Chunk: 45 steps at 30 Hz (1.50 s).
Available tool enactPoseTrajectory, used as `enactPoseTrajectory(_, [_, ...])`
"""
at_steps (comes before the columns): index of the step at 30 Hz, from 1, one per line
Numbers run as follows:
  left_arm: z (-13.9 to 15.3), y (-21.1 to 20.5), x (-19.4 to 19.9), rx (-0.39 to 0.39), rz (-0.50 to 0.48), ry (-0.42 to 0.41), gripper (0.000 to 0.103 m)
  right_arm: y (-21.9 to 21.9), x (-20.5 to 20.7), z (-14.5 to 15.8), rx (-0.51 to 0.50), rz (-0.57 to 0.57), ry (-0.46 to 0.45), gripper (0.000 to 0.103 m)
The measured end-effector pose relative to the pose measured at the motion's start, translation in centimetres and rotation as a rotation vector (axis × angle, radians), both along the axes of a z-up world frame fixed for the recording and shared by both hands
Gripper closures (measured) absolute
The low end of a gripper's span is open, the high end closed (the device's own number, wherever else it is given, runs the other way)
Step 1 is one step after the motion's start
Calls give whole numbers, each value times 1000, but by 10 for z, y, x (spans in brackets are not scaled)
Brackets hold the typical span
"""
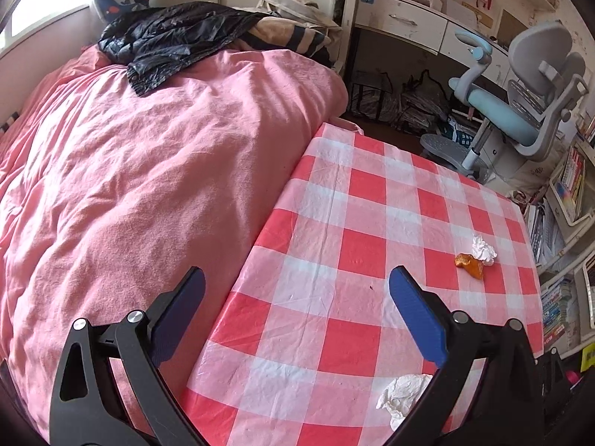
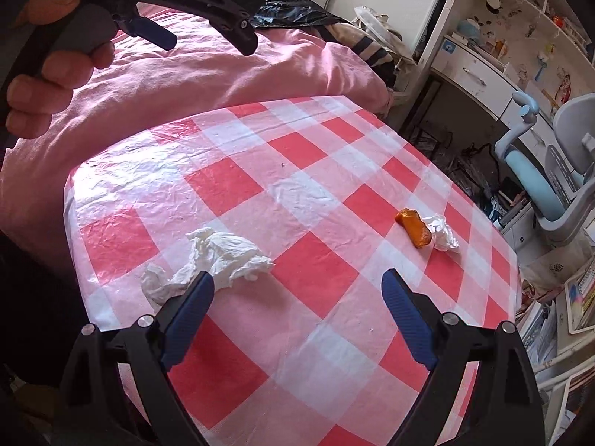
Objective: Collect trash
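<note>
A red-and-white checked table (image 2: 297, 148) carries the trash. A large crumpled white tissue (image 2: 219, 256) lies near its front, just ahead of my right gripper's left finger. It also shows in the left wrist view (image 1: 403, 396), under my left gripper's right finger. An orange wrapper (image 2: 414, 227) (image 1: 470, 264) touches a small white tissue wad (image 2: 442, 232) (image 1: 483, 248) farther right. My right gripper (image 2: 297, 286) is open and empty above the table. My left gripper (image 1: 297, 282) is open and empty over the table's edge by the bed; it appears, hand-held, at the top left of the right wrist view (image 2: 208, 37).
A bed with a pink quilt (image 1: 148, 167) adjoins the table's left side, with a black plastic bag (image 1: 167, 41) at its far end. A grey and blue desk chair (image 1: 528, 104), a desk with drawers (image 1: 401, 18) and bookshelves (image 1: 569, 223) stand to the right.
</note>
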<state>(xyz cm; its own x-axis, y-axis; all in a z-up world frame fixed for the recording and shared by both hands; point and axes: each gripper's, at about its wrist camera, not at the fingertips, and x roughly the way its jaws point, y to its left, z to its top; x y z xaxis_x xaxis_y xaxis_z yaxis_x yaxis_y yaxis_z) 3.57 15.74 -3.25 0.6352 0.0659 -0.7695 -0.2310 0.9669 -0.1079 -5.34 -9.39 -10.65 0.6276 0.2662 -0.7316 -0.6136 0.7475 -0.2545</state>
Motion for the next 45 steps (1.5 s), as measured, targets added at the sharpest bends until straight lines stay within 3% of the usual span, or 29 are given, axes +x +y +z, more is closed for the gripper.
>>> enactPoseTrajectory(3, [-2,-1,1,-21,-9,6,7,1,-1,-1,33,27,39,15])
enactPoseTrajectory(16, [-8,-22,6,31,-74,22,7,38,-8,-5,115,111,90,18])
enactPoseTrajectory(17, [-8,-23,6,31,-75,23,7,43,-9,-8,112,124,99,21])
enactPoseTrajectory(20, [-9,-25,8,37,-80,27,7,49,-9,-18,84,148,142,44])
enactPoseTrajectory(24, [-11,-28,9,45,-91,30,7,41,-5,-20,83,136,167,82])
enactPoseTrajectory(27, [-14,-33,12,52,-115,36,7,23,7,-20,87,68,179,88])
enactPoseTrajectory(36, [-21,-67,20,94,-232,53,7,-40,31,-17,66,-131,161,89])
enactPoseTrajectory(45, [-26,-91,25,137,-284,68,7,-68,38,-17,40,-198,138,89])
